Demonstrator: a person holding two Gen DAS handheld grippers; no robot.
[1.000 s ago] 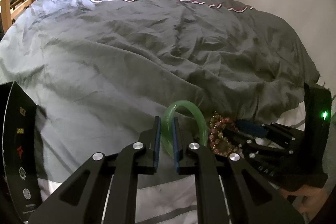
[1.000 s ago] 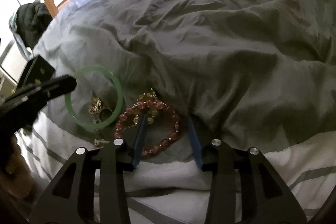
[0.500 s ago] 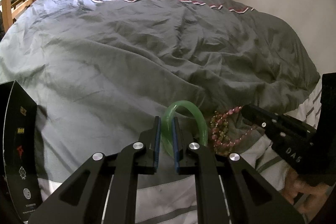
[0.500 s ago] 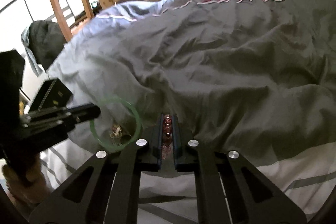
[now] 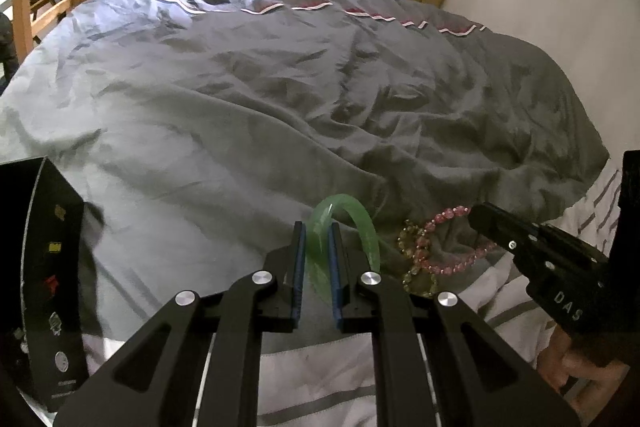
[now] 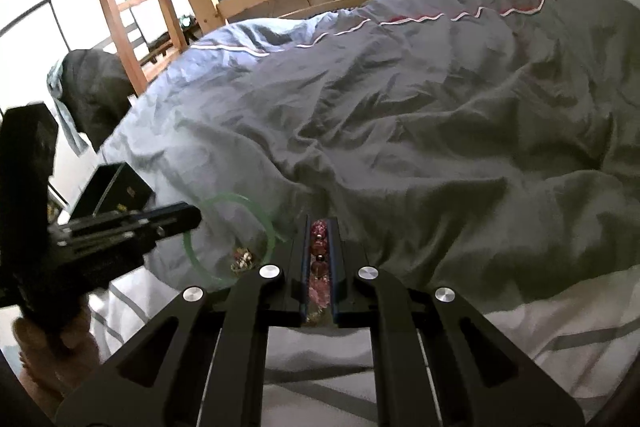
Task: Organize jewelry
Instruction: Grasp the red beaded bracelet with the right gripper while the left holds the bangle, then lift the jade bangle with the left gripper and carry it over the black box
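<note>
Two grippers are each clamped on jewelry over the grey duvet. The left gripper pinches the green bangle, which stands on edge, its ring running away from the camera. The right gripper grips the pink bead bracelet, whose loop trails sideways toward the bangle, beside a small gold piece.
</note>
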